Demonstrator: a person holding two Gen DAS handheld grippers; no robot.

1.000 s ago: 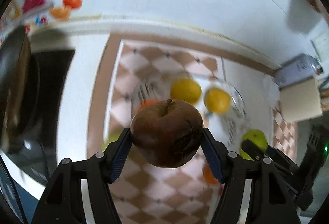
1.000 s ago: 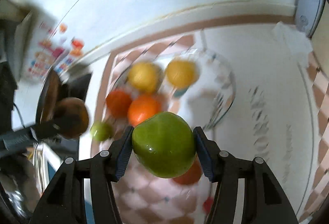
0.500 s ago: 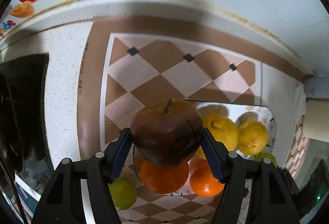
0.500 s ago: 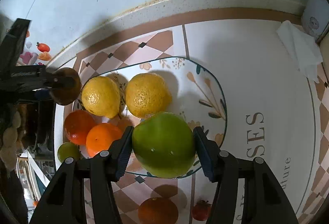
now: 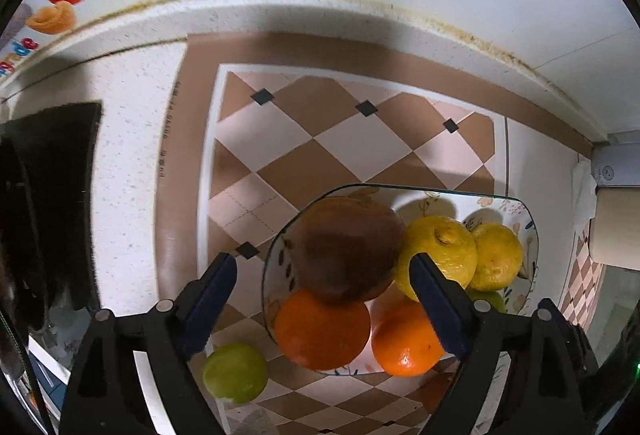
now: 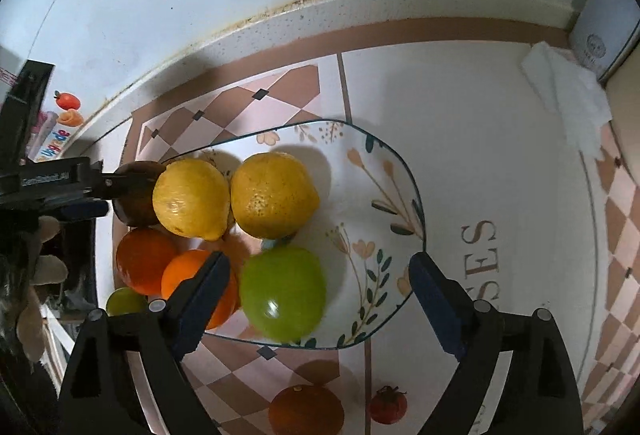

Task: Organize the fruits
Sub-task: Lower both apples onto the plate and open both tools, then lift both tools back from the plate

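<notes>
Left wrist view shows our left gripper (image 5: 322,271) with its blue-padded jaws spread wide, clear of the dark brown, blurred apple (image 5: 348,249) that sits between them at the near-left rim of the floral-patterned glass plate (image 5: 524,211). The brown apple touches the deep orange mandarin (image 5: 322,329) below it and the large yellow lemon (image 5: 440,255) to its right. A second yellow lemon (image 5: 496,255) lies just beside the first, and a brighter orange (image 5: 406,341) rests at the plate's front edge. Off the plate, a small green lime (image 5: 235,373) lies on the brown-and-cream checkered mat (image 5: 320,139).

From the right wrist view, our right gripper (image 6: 318,283) is also spread apart, holding nothing. The shiny green apple (image 6: 283,293) lies on the plate between the fingers but nearer the left one, with a gap to the right pad. It sits just in front of the two lemons and beside the oranges. On the mat in front of the plate rest a dull orange tangerine (image 6: 306,411) and a small red tomato (image 6: 387,405), near one another. A crumpled white tissue (image 6: 568,103) lies well apart at the far right.
</notes>
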